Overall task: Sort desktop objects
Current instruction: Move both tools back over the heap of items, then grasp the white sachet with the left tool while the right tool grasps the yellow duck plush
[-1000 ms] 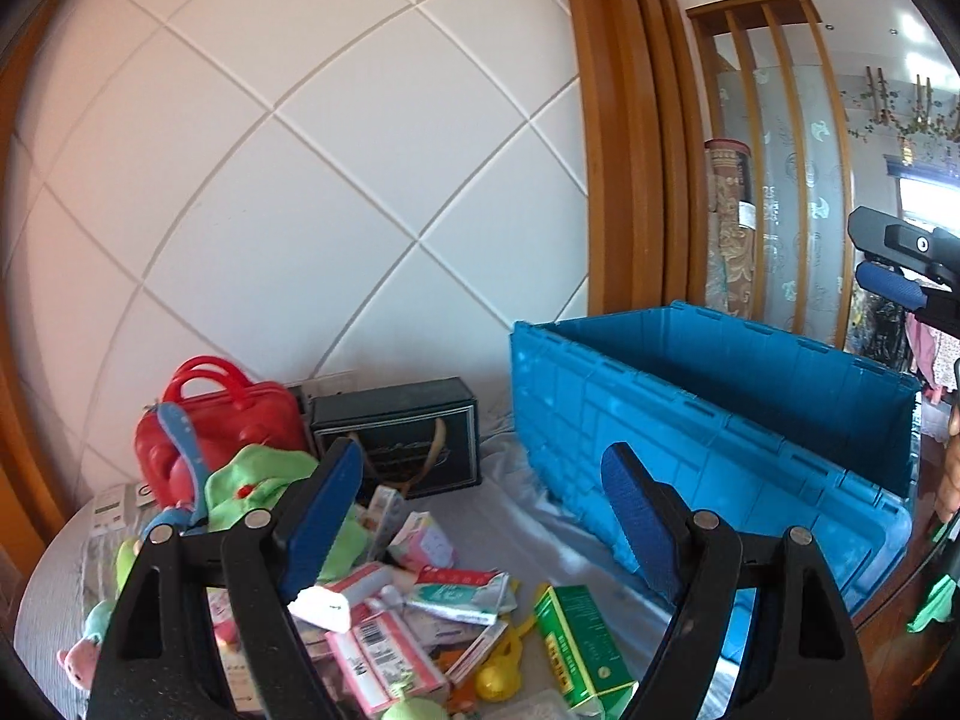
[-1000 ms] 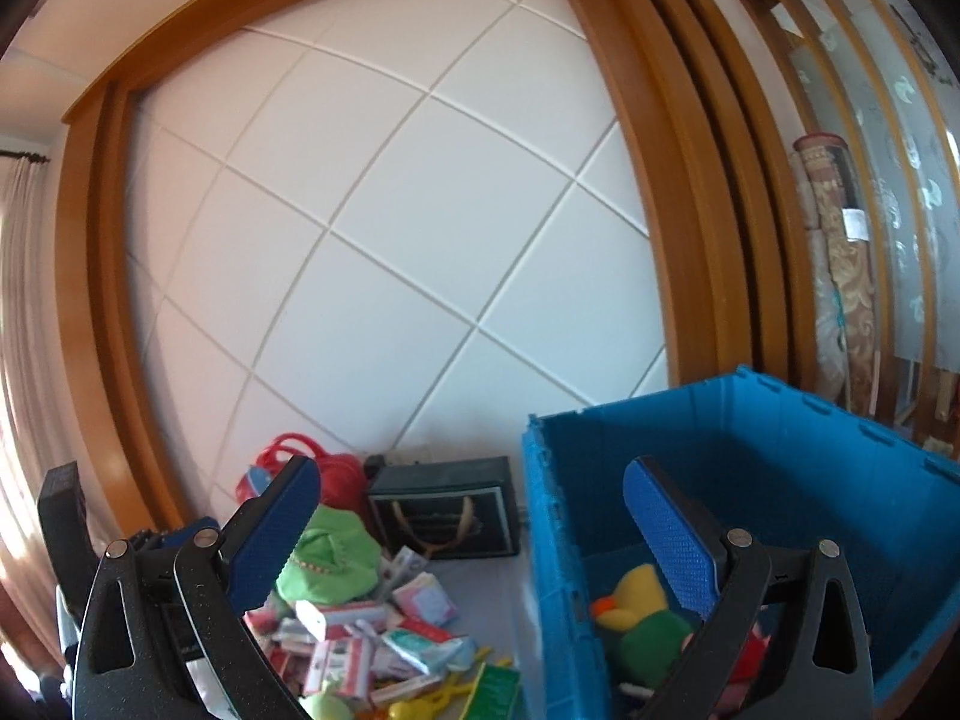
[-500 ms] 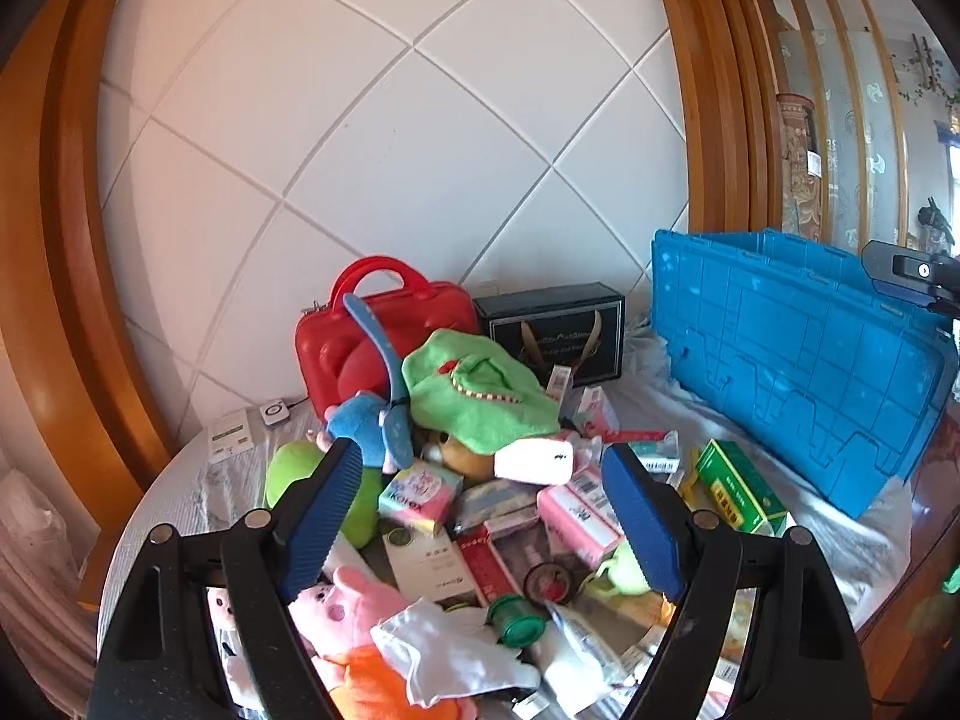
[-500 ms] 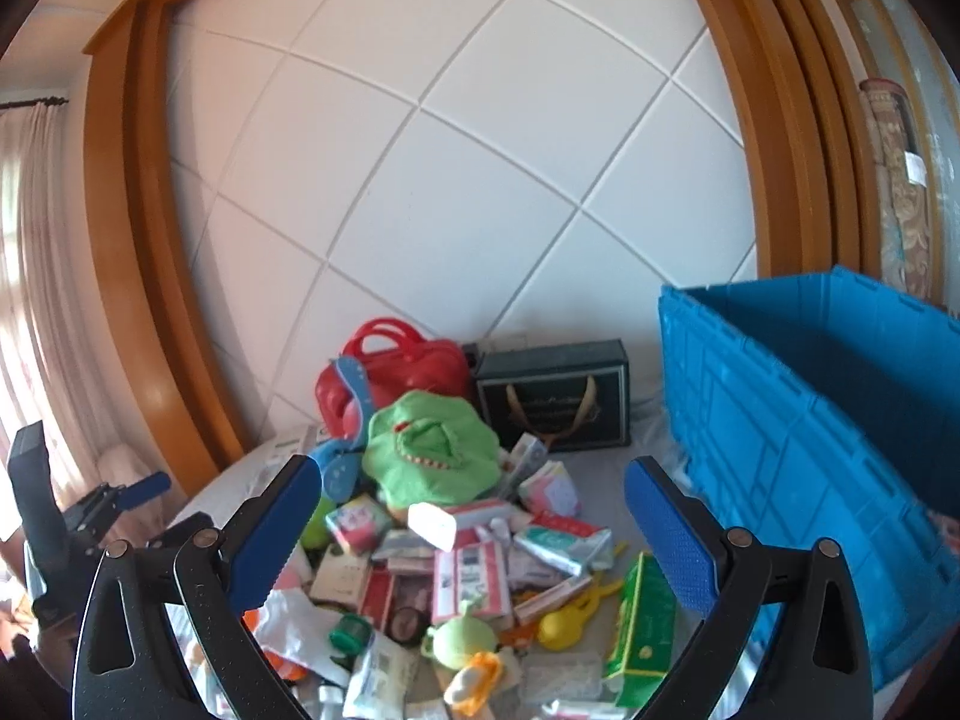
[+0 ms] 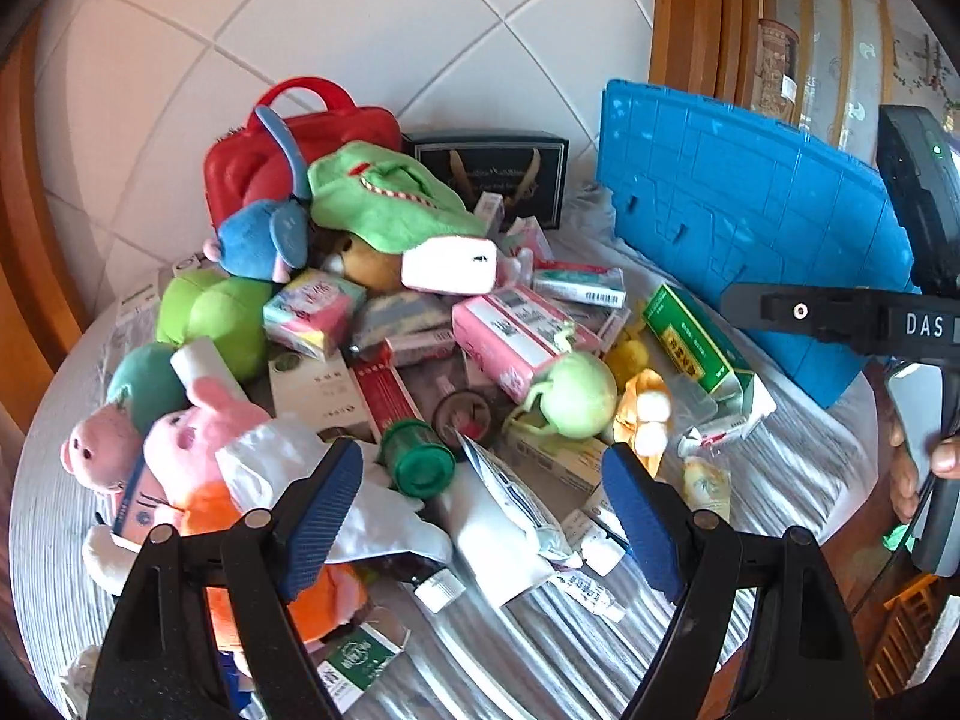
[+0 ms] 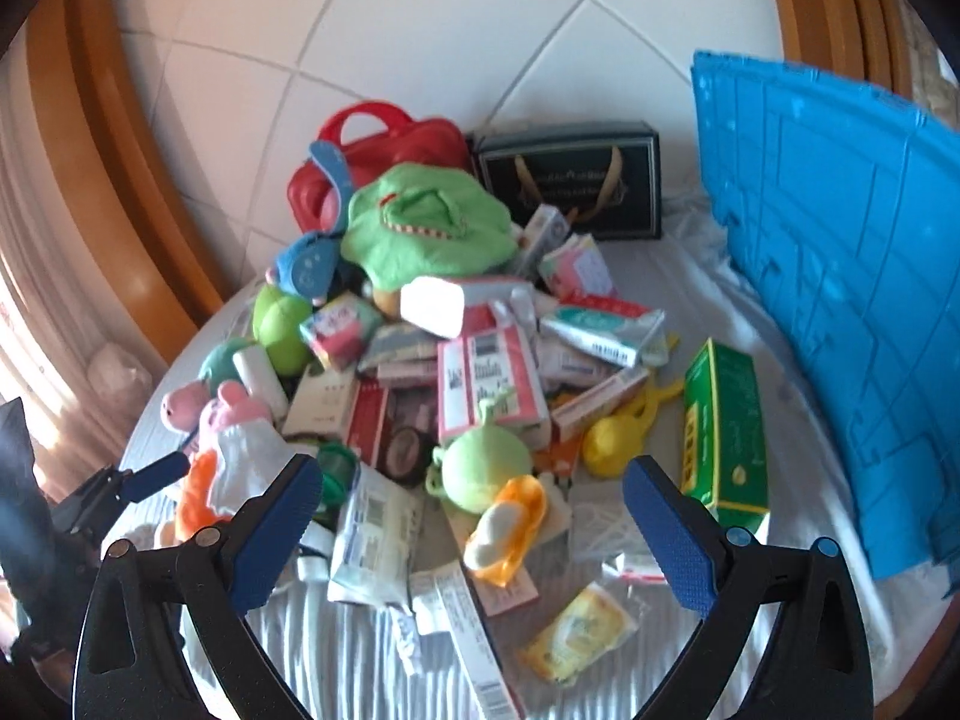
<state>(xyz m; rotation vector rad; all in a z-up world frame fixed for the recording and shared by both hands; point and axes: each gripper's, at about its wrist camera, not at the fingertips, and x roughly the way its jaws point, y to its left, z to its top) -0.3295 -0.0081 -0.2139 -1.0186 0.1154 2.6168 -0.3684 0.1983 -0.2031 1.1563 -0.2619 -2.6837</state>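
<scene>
Both tools hang over the heap with nothing in them: the left gripper point(image 5: 483, 501) has its jaws spread wide and empty, and the right gripper point(image 6: 471, 516) is likewise released, blue pads well apart.

Nearest the left gripper, at six o'clock in the left wrist view, lies a white foil pouch point(image 5: 510, 504), thin and crinkly; it would likely slide, so pinching an edge seems best. Just beside it at seven o'clock, a green-capped bottle point(image 5: 417, 459) lies on its side, rigid and probably prone to rolling, best taken across the body. At eight o'clock the pink pig plush point(image 5: 180, 450) is soft and light and should tolerate a squeeze anywhere.

In the right wrist view, an orange-and-white toy point(image 6: 507, 519) lies between the pads' line of sight at six o'clock, with a small yellow sachet point(image 6: 579, 630) nearer still at five o'clock, flat on the striped cloth point(image 6: 780, 600) and hard to get under.

Mid-heap, the pale green ball point(image 5: 576, 393) looks squashy. The pink cartons point(image 5: 510, 336) and the green box point(image 5: 699, 345) at three o'clock are stiff card, light, best gripped across the narrow faces.

Further off, the green plush point(image 5: 384, 198) drapes over other things at twelve o'clock, so lifting it may tumble them. Behind it stand a red case point(image 5: 300, 138) and a black gift box point(image 5: 492, 171). The blue crate point(image 5: 750, 210) rises at two o'clock; its tall wall must be cleared for any drop.
</scene>
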